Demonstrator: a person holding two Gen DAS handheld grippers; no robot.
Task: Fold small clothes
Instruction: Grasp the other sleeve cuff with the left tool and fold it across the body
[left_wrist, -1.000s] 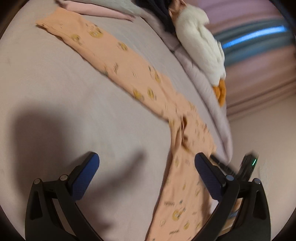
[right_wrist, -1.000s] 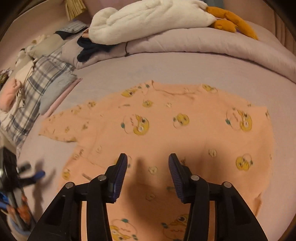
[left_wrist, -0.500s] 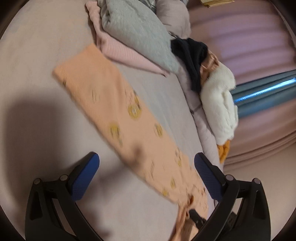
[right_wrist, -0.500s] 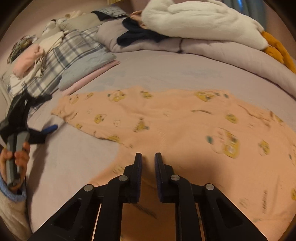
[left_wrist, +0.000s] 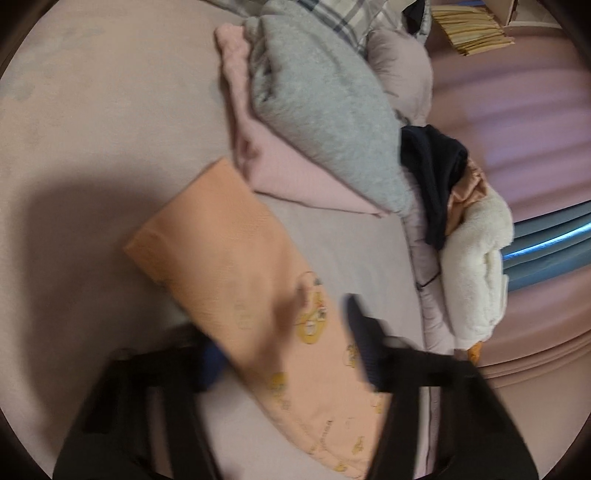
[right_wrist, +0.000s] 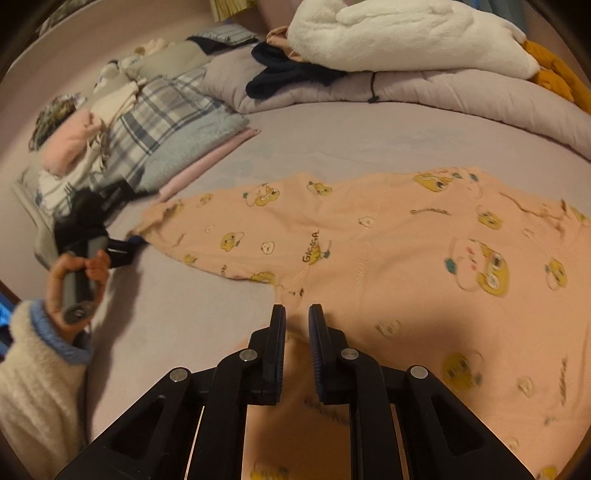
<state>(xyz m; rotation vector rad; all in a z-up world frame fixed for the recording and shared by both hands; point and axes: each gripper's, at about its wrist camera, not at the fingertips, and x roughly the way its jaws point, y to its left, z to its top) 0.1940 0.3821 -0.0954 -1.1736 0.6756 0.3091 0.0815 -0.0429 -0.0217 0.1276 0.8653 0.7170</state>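
A peach long-sleeved top with yellow cartoon prints lies flat on the lilac bed sheet. My right gripper is shut on a pinch of its fabric just below the armpit seam. The top's sleeve runs diagonally through the left wrist view. It lies between the blurred fingers of my left gripper, whose jaws are closing around it with a gap still showing. In the right wrist view the left gripper sits at the sleeve's cuff, held by a person's hand.
Folded grey and pink clothes lie just beyond the cuff, with a plaid blanket behind. A rolled lilac duvet borders the far side, carrying a white plush and a dark garment.
My left gripper travelled along the sleeve toward the cuff and its wide jaws have narrowed around it. My right gripper's jaws went from apart to shut on the fabric and shifted toward the armpit.
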